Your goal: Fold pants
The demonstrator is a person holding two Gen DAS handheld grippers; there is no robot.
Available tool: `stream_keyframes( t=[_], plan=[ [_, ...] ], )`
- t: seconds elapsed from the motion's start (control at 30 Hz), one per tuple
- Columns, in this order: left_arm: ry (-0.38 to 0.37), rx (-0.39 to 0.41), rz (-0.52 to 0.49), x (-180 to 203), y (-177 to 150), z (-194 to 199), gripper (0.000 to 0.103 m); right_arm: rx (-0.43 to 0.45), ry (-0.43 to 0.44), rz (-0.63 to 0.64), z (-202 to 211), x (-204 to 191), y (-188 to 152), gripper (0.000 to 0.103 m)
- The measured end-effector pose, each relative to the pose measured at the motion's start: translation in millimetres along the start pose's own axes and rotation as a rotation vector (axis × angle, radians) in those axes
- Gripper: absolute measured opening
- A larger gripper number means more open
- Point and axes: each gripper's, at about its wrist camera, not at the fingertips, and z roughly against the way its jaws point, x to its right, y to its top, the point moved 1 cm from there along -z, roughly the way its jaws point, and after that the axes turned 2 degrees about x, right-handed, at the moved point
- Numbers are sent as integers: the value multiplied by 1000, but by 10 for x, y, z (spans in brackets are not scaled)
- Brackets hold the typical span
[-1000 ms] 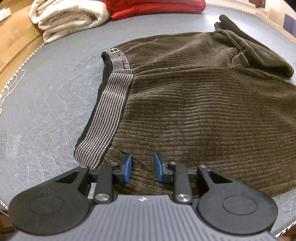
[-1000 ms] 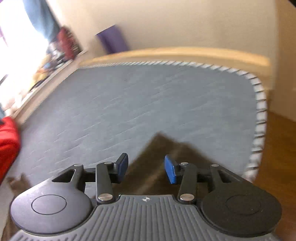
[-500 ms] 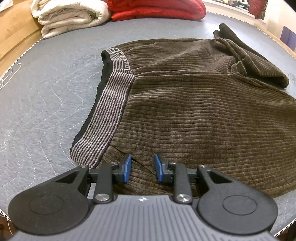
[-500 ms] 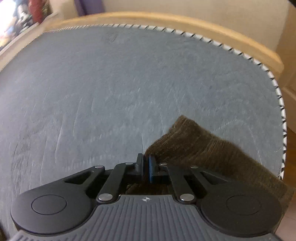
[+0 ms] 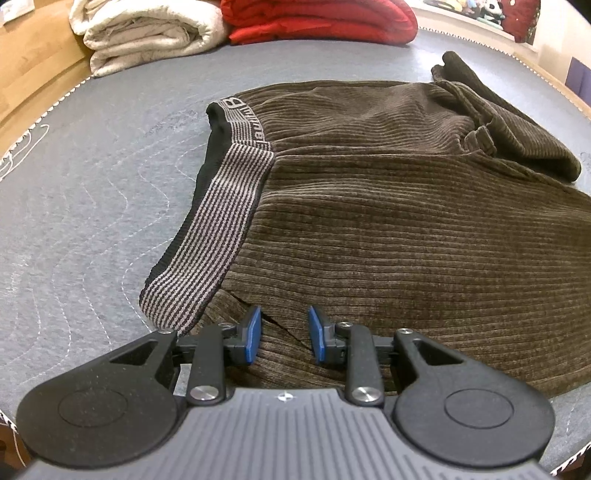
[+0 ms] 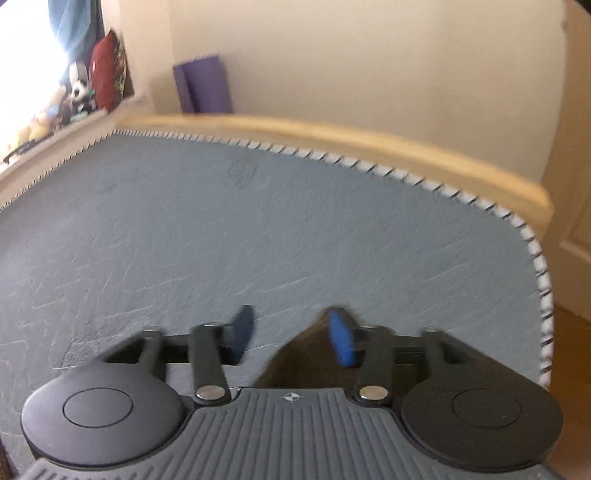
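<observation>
Lying spread on the grey quilted mat (image 5: 92, 192), the brown corduroy pants (image 5: 388, 229) sit with the striped waistband (image 5: 210, 229) toward the left and one leg bunched at the far right. In the right wrist view only a dark brown tip of the pants (image 6: 295, 362) shows, under the right claw (image 6: 291, 334).

Change: half a second ago the right claw was pinched shut on that tip; now its blue pads (image 6: 341, 341) stand wide apart and grip nothing, and the motion blur suggests the claw is lifting away. The cloth has been let go on the mat, near its stitched edge (image 6: 535, 258). This reads as the end of a pull that straightened a leg, not as a fold; the folding proper appears not yet begun.

The left claw (image 5: 284, 334) is unchanged over the last second: parted to a moderate gap, hovering over the near waist area beside a pocket slit (image 5: 280, 325), holding nothing.

Writing: the waistband carries woven lettering with a large "B" (image 5: 232, 105); the smaller letters after it are too distorted to read.

Beyond the pants, a folded white blanket (image 5: 147, 33) and a red one (image 5: 321, 18) lie at the mat's far edge.
</observation>
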Motion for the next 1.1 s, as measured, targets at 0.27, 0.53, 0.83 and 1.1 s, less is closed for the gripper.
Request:
stream_keyframes(
  t=[0.27,0.53,0.83,1.1],
  plan=[
    [27,-16,10,40,31,-9,32,-223,-265,-192,-13,1298,-356,53],
    [31,-22,22,36,33,6,32,-296,-82,-160,78,1447,-536,10],
    [53,125,-24,106,89,306,41,-322,-315,-120,54,1248,-525,21],
    [-20,-3,37,37,35,164,57,27,-1,57,671,536,-303,53]
  ],
)
